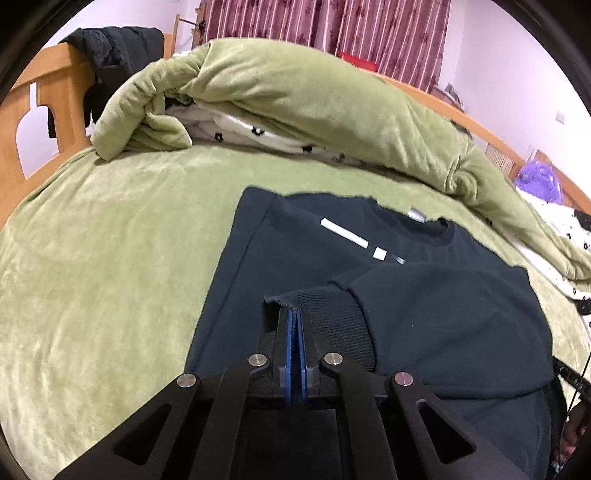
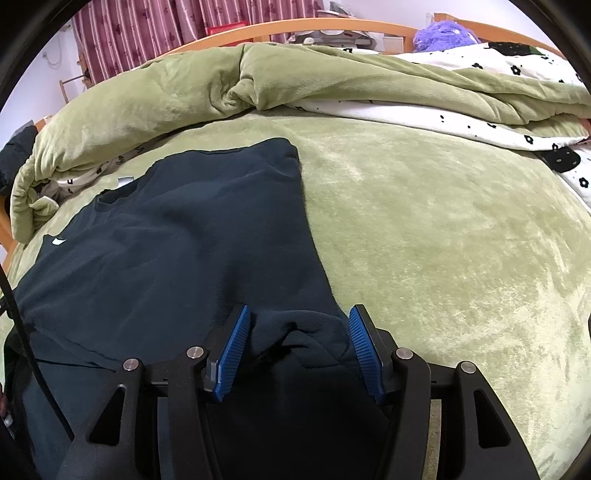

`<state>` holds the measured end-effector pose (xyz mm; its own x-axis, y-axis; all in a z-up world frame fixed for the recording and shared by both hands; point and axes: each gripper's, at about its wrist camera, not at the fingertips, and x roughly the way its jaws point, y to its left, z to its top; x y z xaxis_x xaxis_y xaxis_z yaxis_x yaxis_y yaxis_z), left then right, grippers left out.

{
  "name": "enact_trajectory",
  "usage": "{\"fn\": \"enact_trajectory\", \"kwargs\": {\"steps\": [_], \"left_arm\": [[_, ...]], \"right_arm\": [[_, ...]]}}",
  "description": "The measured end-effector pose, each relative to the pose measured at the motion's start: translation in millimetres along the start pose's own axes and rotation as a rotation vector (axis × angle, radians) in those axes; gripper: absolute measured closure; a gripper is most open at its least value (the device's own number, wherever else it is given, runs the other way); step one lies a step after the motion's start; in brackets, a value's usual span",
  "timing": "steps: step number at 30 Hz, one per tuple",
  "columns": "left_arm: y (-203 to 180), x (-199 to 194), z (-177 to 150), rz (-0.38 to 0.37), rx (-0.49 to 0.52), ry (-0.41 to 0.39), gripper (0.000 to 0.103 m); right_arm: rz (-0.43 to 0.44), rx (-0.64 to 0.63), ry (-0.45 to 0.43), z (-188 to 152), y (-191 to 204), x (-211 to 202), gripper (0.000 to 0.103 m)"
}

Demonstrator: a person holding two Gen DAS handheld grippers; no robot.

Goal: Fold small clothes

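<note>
left tool (image 1: 294, 325) clamped on sleeve cuff (image 1: 332, 314) | sweatshirt (image 1: 369, 266) runs ahead toward collar | right tool (image 2: 299, 325) apart over hem, equally near

One dark navy long-sleeved sweatshirt (image 1: 424, 314), bearing two white printed bars (image 1: 343, 233) on its chest. One green plush bed cover (image 1: 110, 258). One rolled green plush quilt (image 1: 295, 99) along the bed's far edge. One purple plush toy (image 2: 441, 33) at the bed's far corner. Two black grippers with blue ribbed pads: left gripper (image 1: 294, 321), right gripper (image 2: 298, 325).
</note>
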<state>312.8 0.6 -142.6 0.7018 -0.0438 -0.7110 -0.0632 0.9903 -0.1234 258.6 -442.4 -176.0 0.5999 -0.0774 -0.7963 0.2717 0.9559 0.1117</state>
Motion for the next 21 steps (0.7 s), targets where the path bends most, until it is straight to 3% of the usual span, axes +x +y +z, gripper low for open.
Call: {"fn": "enact_trajectory", "kwargs": {"steps": [5,10,13,16,18,21], "left_arm": [[-0.9,1.9,-1.5,0.033,0.021,0.013,0.099],[-5.1,18.4,-15.0,0.051,0.041,0.111,0.098],[-10.5,14.9,-16.8,0.074,0.069,0.104,0.096],[-11.9,5.5,-15.6,0.061,0.066,0.09,0.087],[-12.8,-0.5,-15.7,0.053,0.066,0.084,0.071],[-15.3,-13.0,-16.2,0.051,0.07,0.056,0.063]], "right_arm": [[-0.039,-0.031,0.003,-0.7,4.1,3.2,0.047],[-0.069,-0.059,-0.004,-2.0,7.0,2.4,0.045],[-0.087,-0.078,-0.017,-1.6,10.7,-4.1,0.045],[-0.104,-0.111,-0.05,-2.6,14.8,-16.3,0.045],[-0.118,-0.125,-0.053,-3.2,17.4,-23.3,0.045],[-0.111,-0.127,-0.046,-1.6,21.5,-36.9,0.045]]}}
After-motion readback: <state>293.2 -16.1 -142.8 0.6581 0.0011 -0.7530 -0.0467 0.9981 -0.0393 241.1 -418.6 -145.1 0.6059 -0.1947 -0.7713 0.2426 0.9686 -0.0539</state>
